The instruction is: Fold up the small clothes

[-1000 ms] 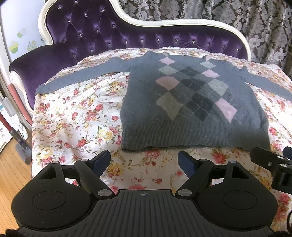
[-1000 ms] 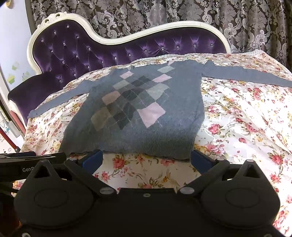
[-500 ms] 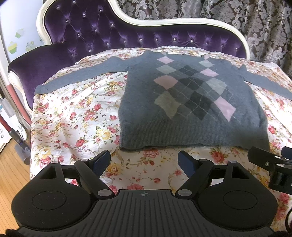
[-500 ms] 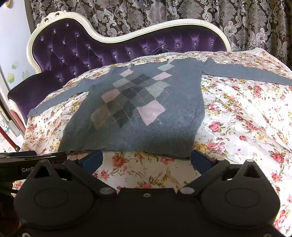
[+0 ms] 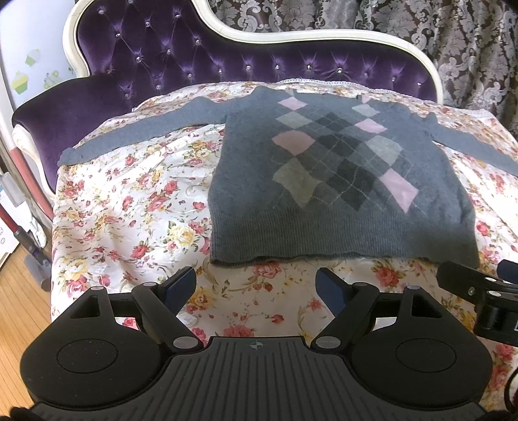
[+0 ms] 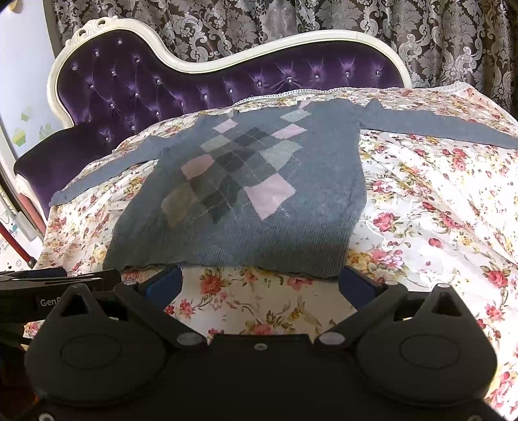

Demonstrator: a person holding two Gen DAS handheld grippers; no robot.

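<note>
A small grey sweater (image 5: 340, 181) with a pink and grey argyle front lies flat on a floral sheet (image 5: 129, 210), both sleeves spread out sideways. It also shows in the right wrist view (image 6: 246, 200). My left gripper (image 5: 255, 286) is open and empty, just short of the sweater's bottom hem, left of its middle. My right gripper (image 6: 259, 285) is open and empty, its fingertips at the hem near the right bottom corner. Each gripper shows at the edge of the other's view.
The sheet covers a purple tufted sofa (image 5: 181, 55) with a cream frame. Patterned curtains (image 6: 291, 22) hang behind. At the left are a wooden floor (image 5: 19, 307) and a red-handled vacuum (image 5: 16, 233).
Both grippers have moved slightly forward toward the sweater's bottom hem. Both stay open. The sweater has not moved.
</note>
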